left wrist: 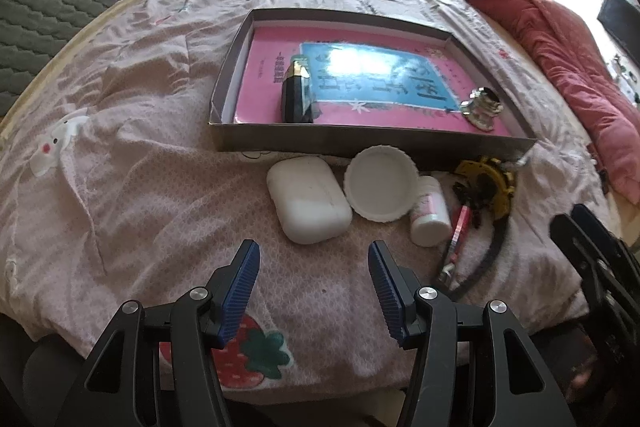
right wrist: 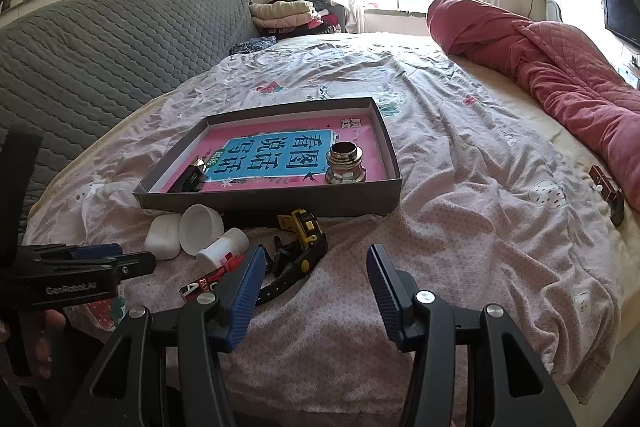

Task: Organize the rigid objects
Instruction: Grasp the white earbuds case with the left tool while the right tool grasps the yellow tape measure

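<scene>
The white earbud case point(left wrist: 309, 198), lying on the bed sheet point(left wrist: 140, 147) at centre frame just below the grey box point(left wrist: 360, 143), looks light, stiff and smooth (likely slippery), so pinching across its flat sides seems safest. Beside it to the right sit a white lid point(left wrist: 379, 183) and small bottle point(left wrist: 430, 211). Left tongs point(left wrist: 314, 291) and right tongs point(right wrist: 316, 291) both gape wide, holding nothing.

Pale pink bed sheet point(left wrist: 132, 163) with strawberry print; grey box point(left wrist: 372, 141) holding a pink and blue book point(left wrist: 360, 79); white case point(left wrist: 306, 203); red quilt point(left wrist: 552, 39).
</scene>
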The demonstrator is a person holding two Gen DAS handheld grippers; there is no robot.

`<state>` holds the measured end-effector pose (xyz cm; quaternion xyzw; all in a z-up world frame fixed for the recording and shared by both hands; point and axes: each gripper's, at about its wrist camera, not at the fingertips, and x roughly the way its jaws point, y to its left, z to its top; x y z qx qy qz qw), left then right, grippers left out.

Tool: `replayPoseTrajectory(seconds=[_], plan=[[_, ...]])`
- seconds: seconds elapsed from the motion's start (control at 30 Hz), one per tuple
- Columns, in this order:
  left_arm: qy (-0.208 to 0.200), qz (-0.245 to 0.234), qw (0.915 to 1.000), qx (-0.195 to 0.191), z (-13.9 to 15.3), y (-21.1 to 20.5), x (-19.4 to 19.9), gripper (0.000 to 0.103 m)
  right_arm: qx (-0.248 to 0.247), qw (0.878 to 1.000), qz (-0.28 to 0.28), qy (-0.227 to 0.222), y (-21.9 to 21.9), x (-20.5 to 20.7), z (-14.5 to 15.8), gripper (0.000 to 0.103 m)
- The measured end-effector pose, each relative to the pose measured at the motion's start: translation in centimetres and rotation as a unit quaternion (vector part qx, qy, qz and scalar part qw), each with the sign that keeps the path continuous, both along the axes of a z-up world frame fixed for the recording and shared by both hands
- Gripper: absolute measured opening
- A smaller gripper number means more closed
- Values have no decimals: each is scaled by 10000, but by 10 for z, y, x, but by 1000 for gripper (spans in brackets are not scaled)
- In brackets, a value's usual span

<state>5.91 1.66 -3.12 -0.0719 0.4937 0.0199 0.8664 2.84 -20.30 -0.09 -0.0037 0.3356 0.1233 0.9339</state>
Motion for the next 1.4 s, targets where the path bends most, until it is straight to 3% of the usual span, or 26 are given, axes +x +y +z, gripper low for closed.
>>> replayPoseTrajectory(seconds=[0.43,1.1,1.4], plan=[[125,294,9993,217,-22,-6,28,58,50,9999,46,140,2,11,-8,52],[-71,514,9984,215,-21,12,30,60,77,9993,107,358,10,52,-27,52],[-89,518,9985,138,-18,20,26,60,-34,9985,282,460,16,72,-35,36]])
